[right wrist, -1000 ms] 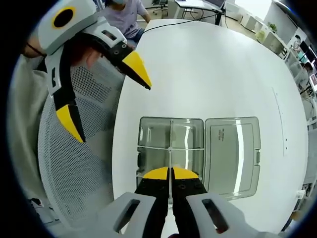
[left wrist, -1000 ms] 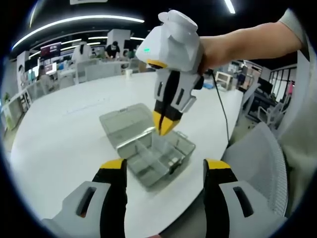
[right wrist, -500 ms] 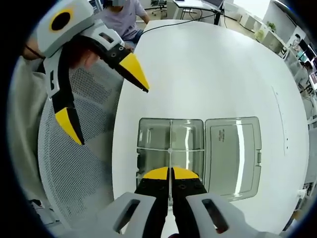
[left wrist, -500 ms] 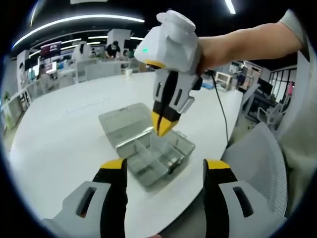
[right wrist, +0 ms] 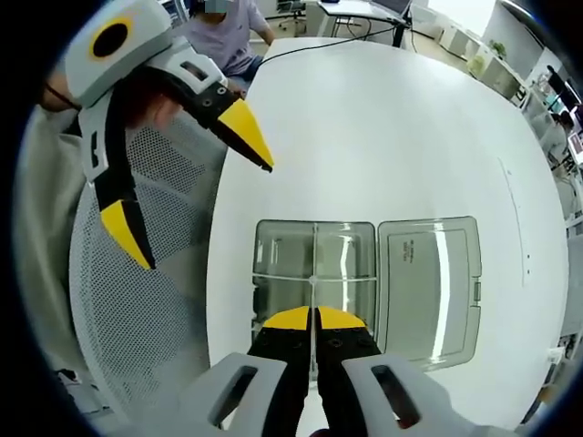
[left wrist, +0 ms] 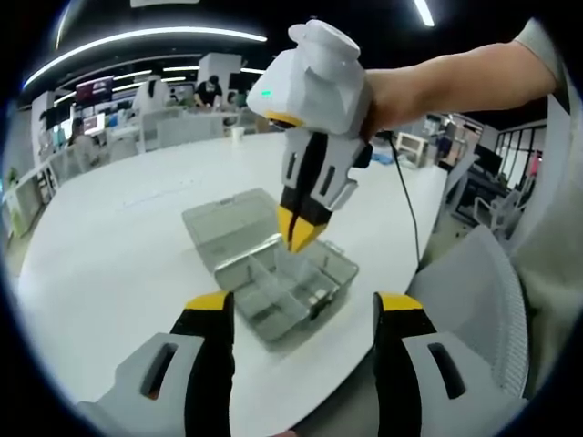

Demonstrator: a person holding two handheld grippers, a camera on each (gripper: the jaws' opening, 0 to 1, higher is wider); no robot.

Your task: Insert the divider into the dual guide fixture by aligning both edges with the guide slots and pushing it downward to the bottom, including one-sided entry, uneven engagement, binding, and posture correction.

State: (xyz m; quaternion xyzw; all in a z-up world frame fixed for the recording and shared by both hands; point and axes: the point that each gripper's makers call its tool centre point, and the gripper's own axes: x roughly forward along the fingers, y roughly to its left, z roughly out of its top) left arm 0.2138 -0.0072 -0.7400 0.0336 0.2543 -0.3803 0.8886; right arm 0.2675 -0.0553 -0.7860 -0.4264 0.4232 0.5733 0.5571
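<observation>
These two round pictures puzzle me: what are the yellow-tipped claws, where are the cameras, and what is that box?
A person holds a two-jaw gripper in each hand, and a fisheye camera rides on each. In the left gripper view, the left gripper hangs open near the table edge, and the right gripper reaches in above the clear plastic box. The right gripper view looks down on that box, its lid open flat. The right gripper is shut on a thin clear divider, which stands in the box among its compartments.
</observation>
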